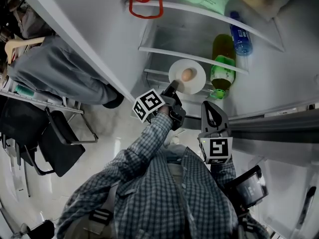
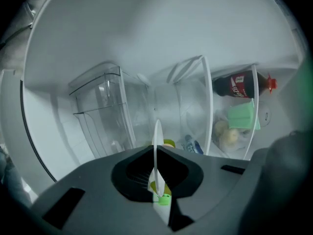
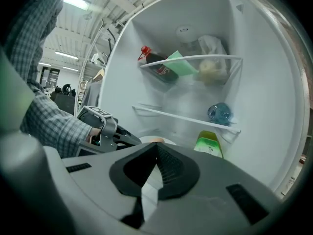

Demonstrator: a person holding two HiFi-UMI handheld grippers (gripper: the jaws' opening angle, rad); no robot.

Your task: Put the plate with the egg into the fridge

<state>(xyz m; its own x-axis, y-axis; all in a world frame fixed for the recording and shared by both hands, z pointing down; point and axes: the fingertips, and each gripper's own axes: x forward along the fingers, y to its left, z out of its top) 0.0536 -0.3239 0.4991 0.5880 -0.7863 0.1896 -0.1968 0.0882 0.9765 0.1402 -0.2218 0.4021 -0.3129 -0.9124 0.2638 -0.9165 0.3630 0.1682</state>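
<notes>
Nearly done, I judge: the left tool (image 1: 172, 88) pinches the rim of the plate (image 1: 197, 81), egg (image 1: 187, 74) on it, inside the open fridge (image 1: 189, 39) beside a green bottle (image 1: 223, 66). Setting it on a shelf and letting go remain. The right tool (image 1: 210, 107) is pressed together, empty.

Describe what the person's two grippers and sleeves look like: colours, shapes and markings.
The left gripper and the right gripper have dark grey plastic bodies with black ribbed pads at the jaws. Each carries a white cube printed with black square markers. The sleeves belong to a blue-grey checked shirt.
</notes>
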